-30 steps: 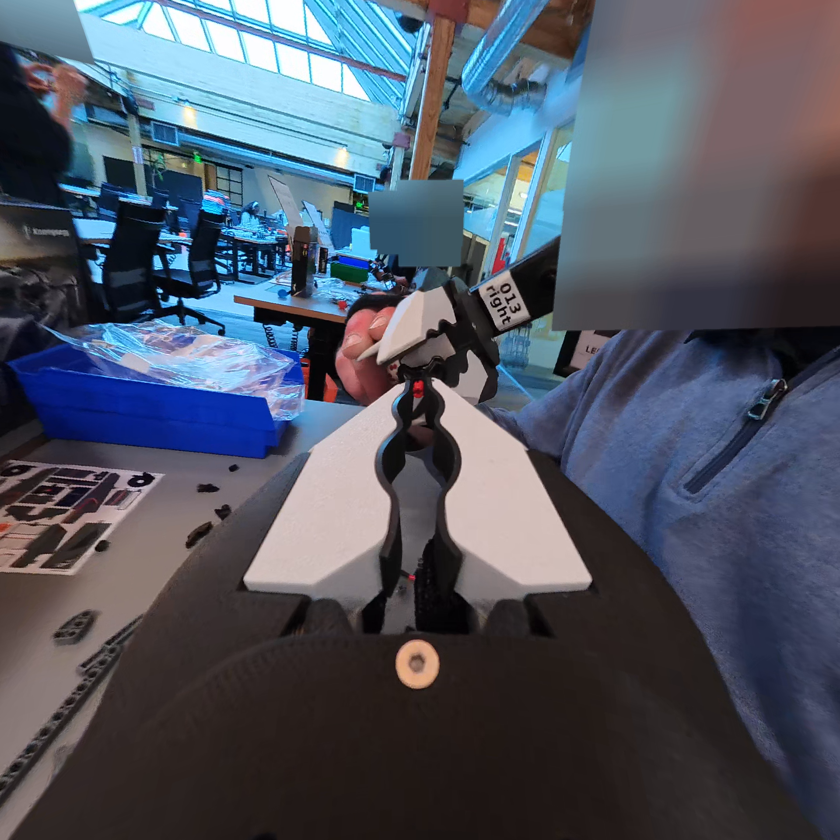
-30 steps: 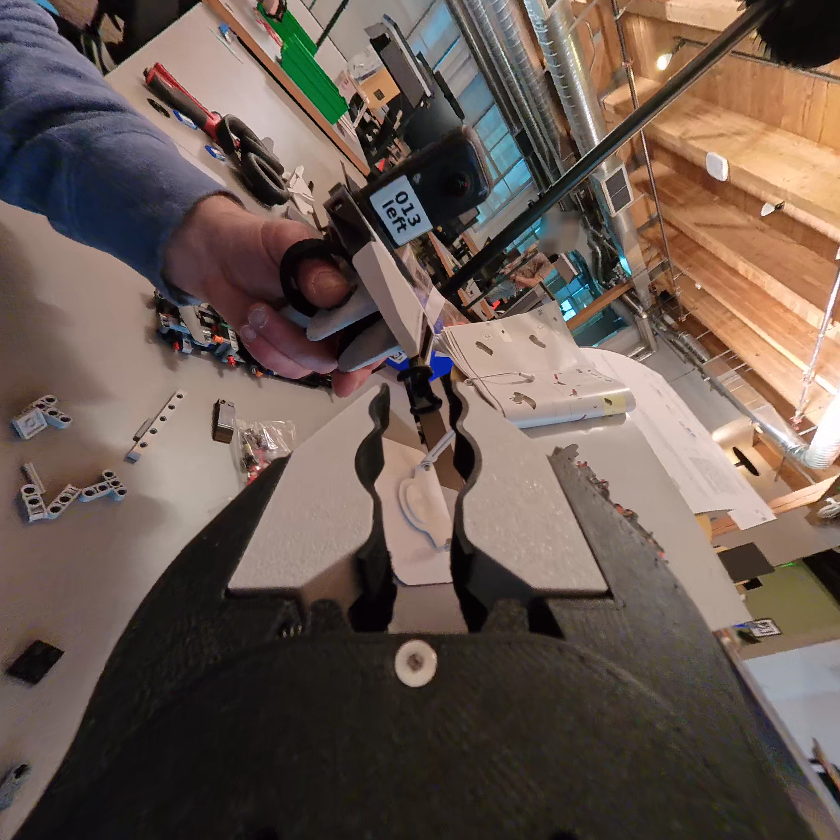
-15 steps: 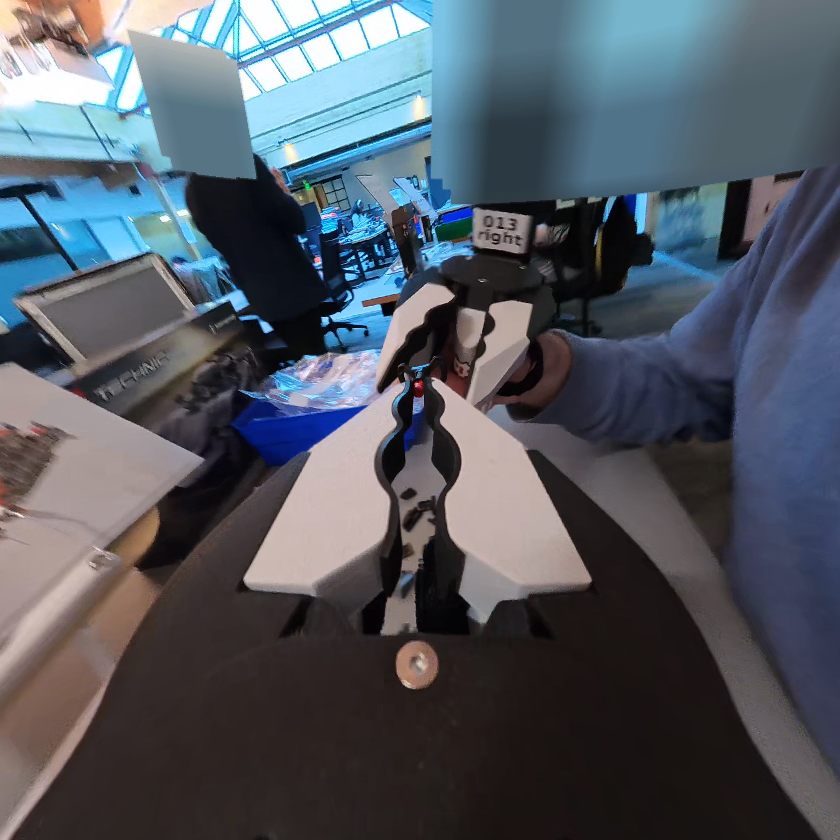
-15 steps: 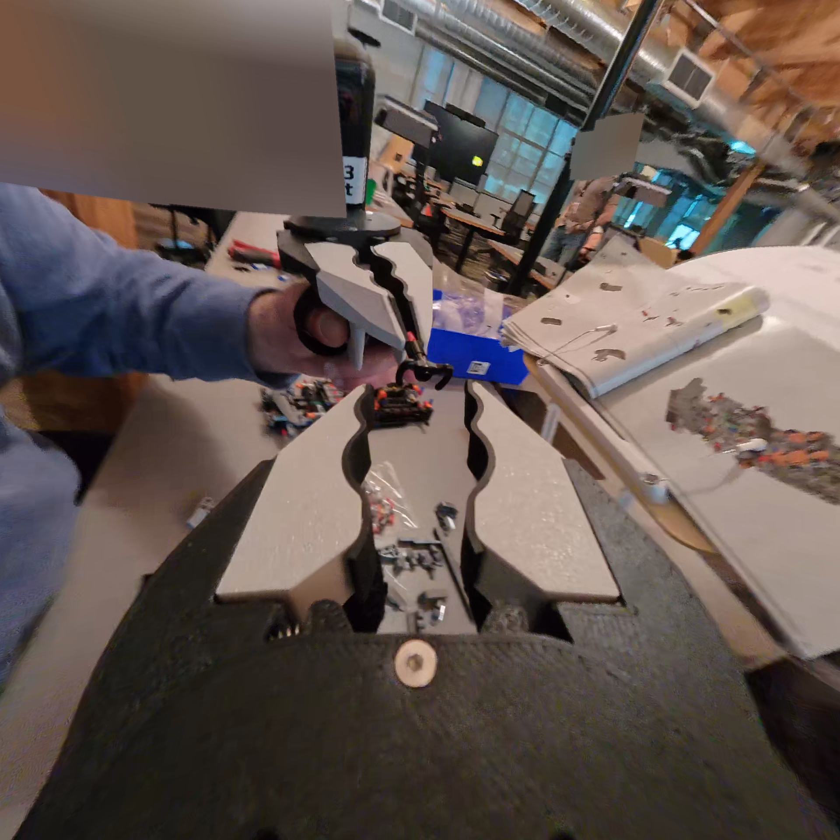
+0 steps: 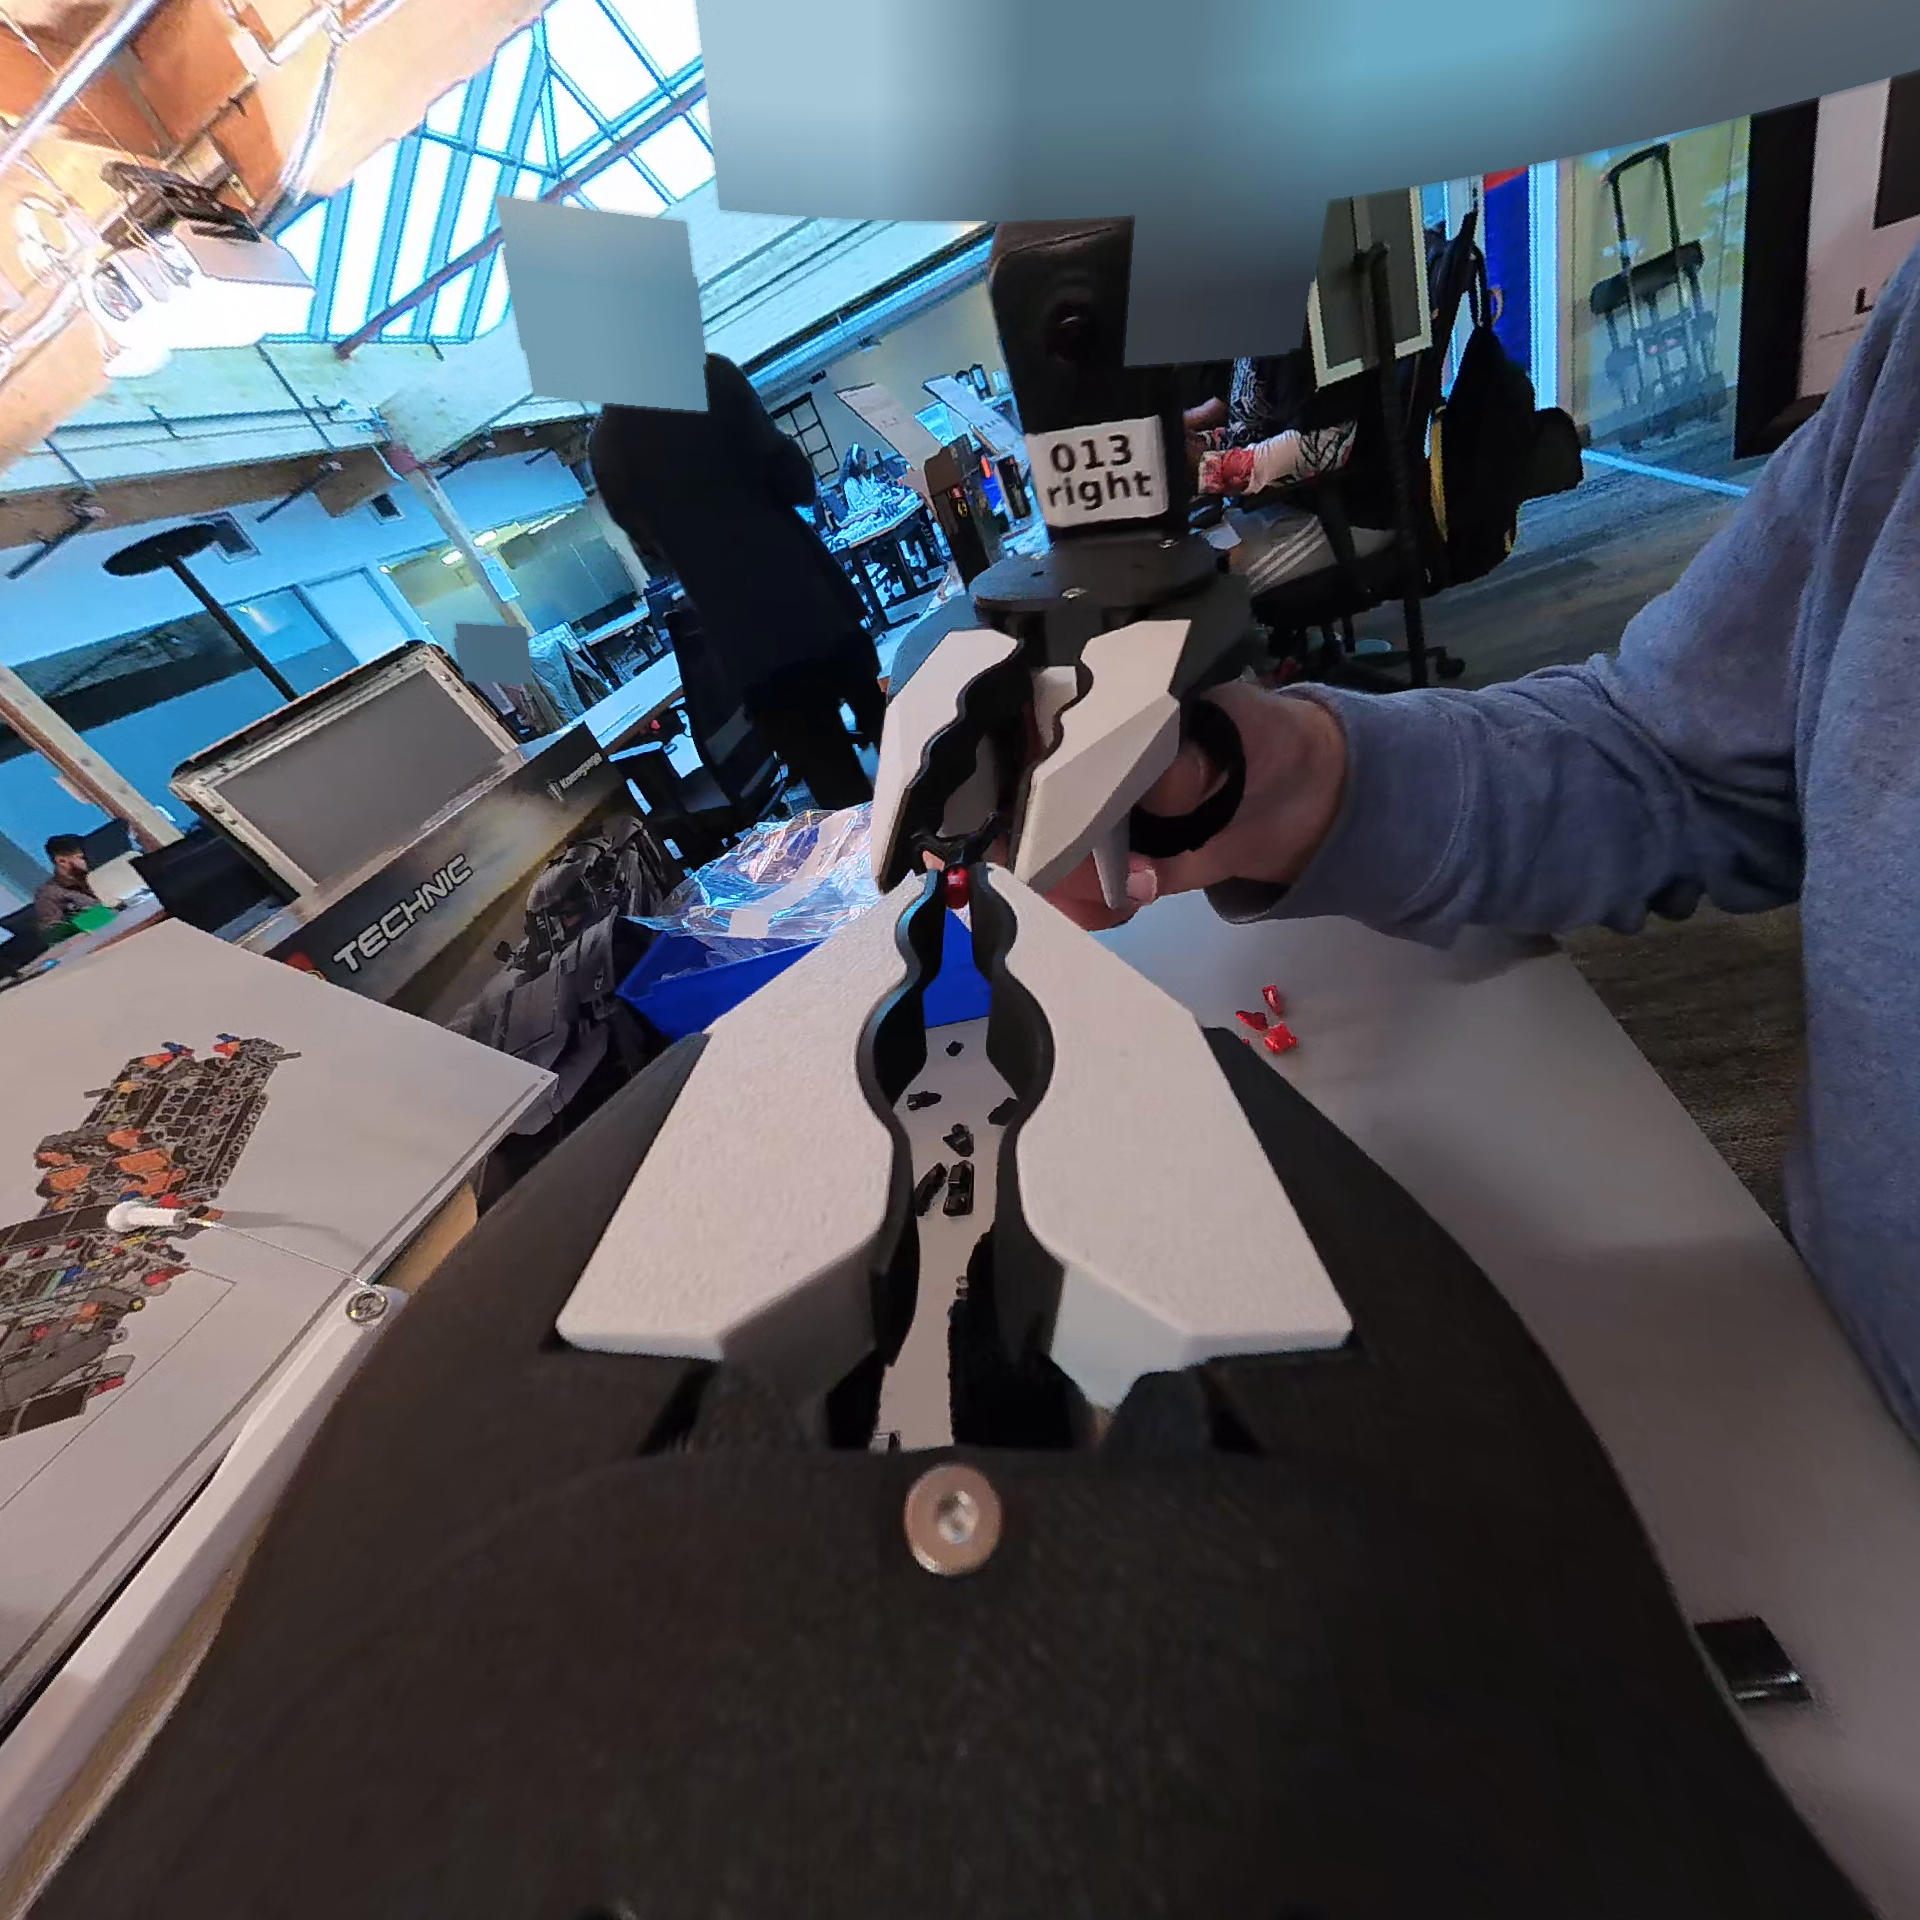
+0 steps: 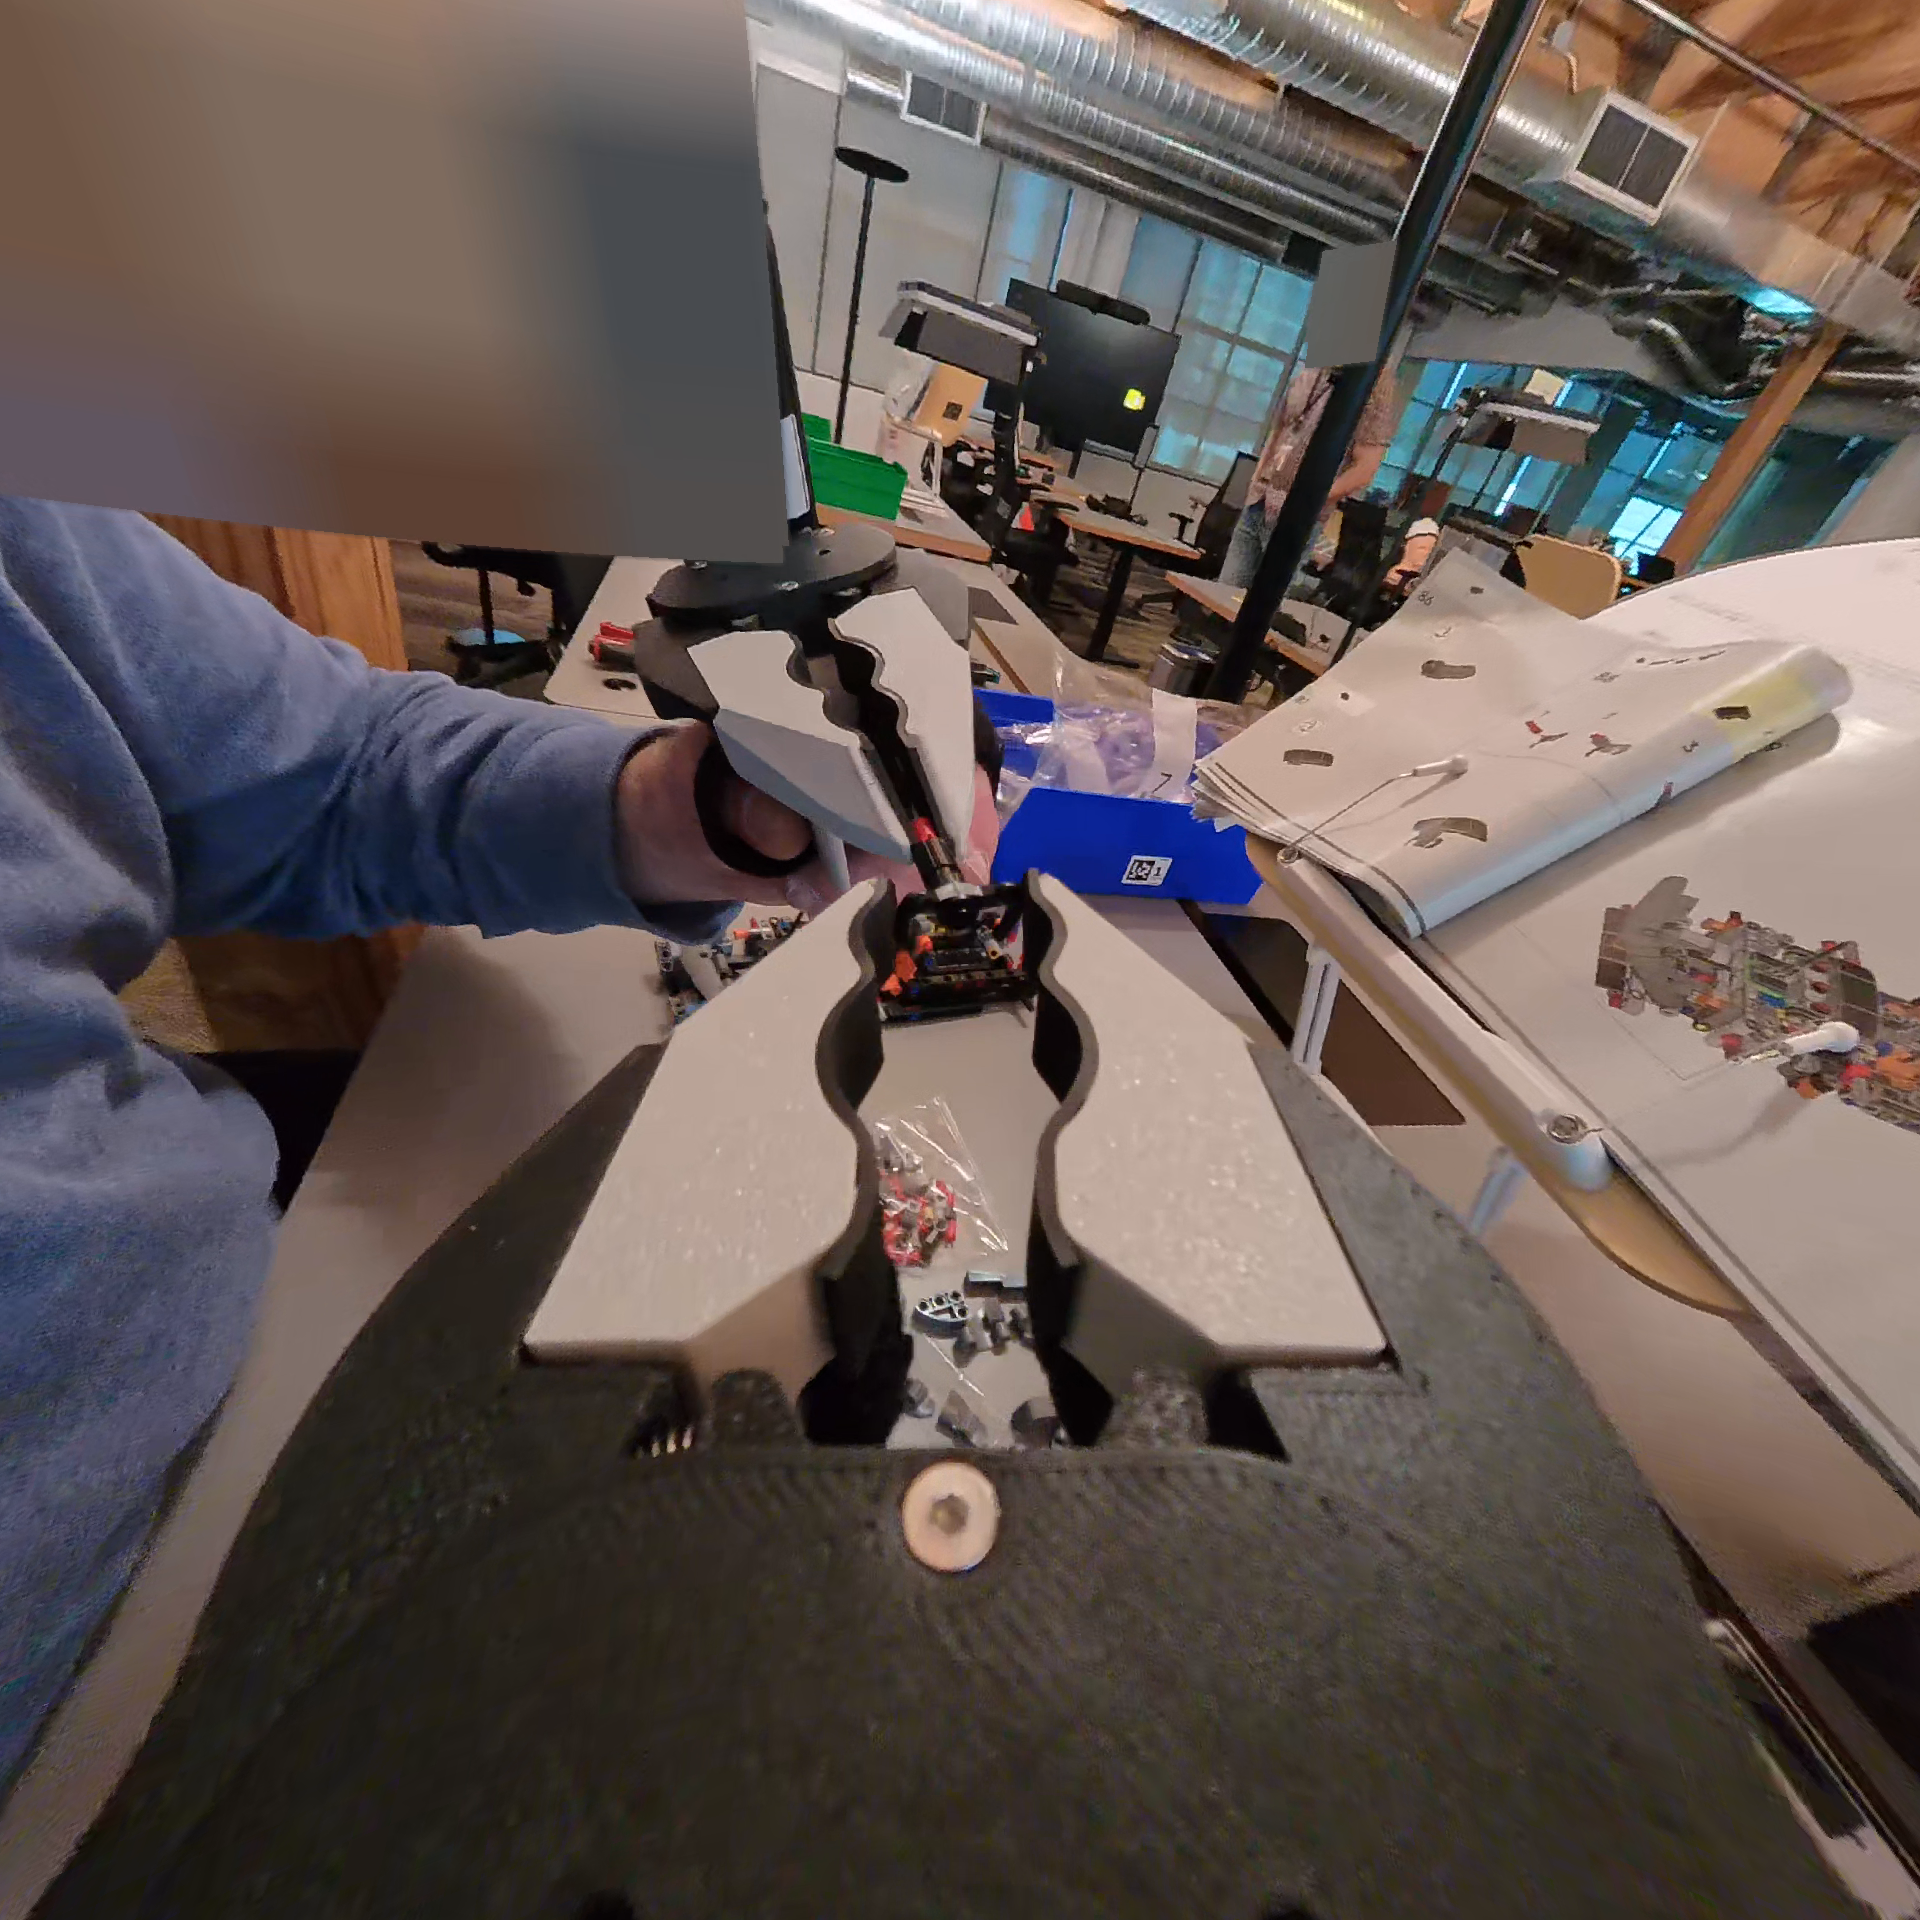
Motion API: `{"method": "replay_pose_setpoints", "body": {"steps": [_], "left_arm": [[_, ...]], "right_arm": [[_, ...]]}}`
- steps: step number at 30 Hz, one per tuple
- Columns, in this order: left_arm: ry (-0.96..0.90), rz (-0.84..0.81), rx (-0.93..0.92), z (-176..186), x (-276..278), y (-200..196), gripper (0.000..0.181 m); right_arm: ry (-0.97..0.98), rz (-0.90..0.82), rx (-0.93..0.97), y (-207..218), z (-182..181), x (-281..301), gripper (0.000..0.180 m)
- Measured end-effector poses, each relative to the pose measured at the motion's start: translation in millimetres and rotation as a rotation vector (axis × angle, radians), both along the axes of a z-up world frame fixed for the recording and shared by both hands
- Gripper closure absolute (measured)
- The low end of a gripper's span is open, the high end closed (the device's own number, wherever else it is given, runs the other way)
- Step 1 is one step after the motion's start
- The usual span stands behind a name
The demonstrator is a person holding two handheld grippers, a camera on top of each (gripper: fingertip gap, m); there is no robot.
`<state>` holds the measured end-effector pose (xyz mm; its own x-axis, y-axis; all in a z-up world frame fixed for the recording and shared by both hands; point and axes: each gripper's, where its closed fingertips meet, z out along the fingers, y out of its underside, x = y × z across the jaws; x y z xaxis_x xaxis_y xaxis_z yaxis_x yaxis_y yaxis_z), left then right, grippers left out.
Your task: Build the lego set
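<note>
My left gripper (image 5: pixel 951 899) is shut on a small red-and-black lego piece (image 5: pixel 954 883) with a curved black top, held above the table. In the right wrist view the left gripper (image 6: pixel 935 857) points down at a black lego assembly (image 6: pixel 956 961) with orange and red details that stands on the grey table (image 6: pixel 499 1039). My right gripper (image 6: pixel 956 894) is open and empty, its tips framing that assembly from nearer the camera. In the left wrist view the right gripper (image 5: pixel 956 868) hangs tip to tip with the left one.
A blue bin (image 6: pixel 1122 852) with plastic bags stands behind the assembly. An open instruction booklet (image 6: pixel 1714 987) lies on a raised stand at the right. A bag of small parts (image 6: pixel 925 1195), loose black pins (image 5: pixel 951 1174) and red pieces (image 5: pixel 1268 1023) lie on the table. Less than 4 cm separates the two grippers' tips.
Both grippers have swung round and levelled out to face each other over the table. The left still grips the small piece. The right's fingers have spread wider, and the assembly now shows between them.
</note>
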<state>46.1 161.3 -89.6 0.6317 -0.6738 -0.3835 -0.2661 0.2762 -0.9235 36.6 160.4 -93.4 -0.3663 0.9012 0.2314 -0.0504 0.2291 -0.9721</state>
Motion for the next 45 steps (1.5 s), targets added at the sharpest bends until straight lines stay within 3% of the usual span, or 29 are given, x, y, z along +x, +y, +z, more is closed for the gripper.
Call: {"method": "replay_pose_setpoints", "body": {"steps": [9, 14, 19, 22, 26, 30, 33, 38, 45], "left_arm": [[-0.022, -0.020, -0.022, 0.0, -0.6, 1.2, 0.177], [-0.030, 0.034, 0.000, 14.0, -19.6, 3.0, 0.168], [0.084, 0.242, -0.007, 14.9, -73.7, 38.4, 0.167], [0.129, 0.288, -0.025, 12.4, -88.6, 51.3, 0.169], [0.258, 0.425, -0.048, -5.4, -106.7, 73.2, 0.166], [0.413, 0.635, -0.088, -20.6, -163.7, 116.9, 0.162], [0.406, 0.697, -0.123, -21.2, -198.9, 146.9, 0.170], [0.548, 0.856, -0.135, -29.7, -247.8, 178.1, 0.180], [0.507, 0.880, -0.190, -39.4, -266.1, 183.4, 0.181]], "right_arm": [[0.023, 0.015, -0.031, 2.2, 3.7, 0.6, 0.160], [0.043, -0.005, -0.054, 13.1, 4.1, 2.5, 0.160], [0.034, -0.022, -0.059, 20.7, -3.6, 2.6, 0.160], [0.024, -0.040, -0.045, 22.3, -10.5, 2.2, 0.160], [0.014, -0.059, -0.037, 25.7, -18.5, 0.9, 0.159], [0.004, -0.059, -0.039, 26.2, -24.2, -1.6, 0.159], [0.000, -0.064, -0.038, 26.2, -29.0, -3.0, 0.159], [-0.024, -0.053, -0.053, 25.8, -39.5, -6.8, 0.159], [-0.041, -0.055, -0.053, 28.2, -48.4, -9.1, 0.159]]}}
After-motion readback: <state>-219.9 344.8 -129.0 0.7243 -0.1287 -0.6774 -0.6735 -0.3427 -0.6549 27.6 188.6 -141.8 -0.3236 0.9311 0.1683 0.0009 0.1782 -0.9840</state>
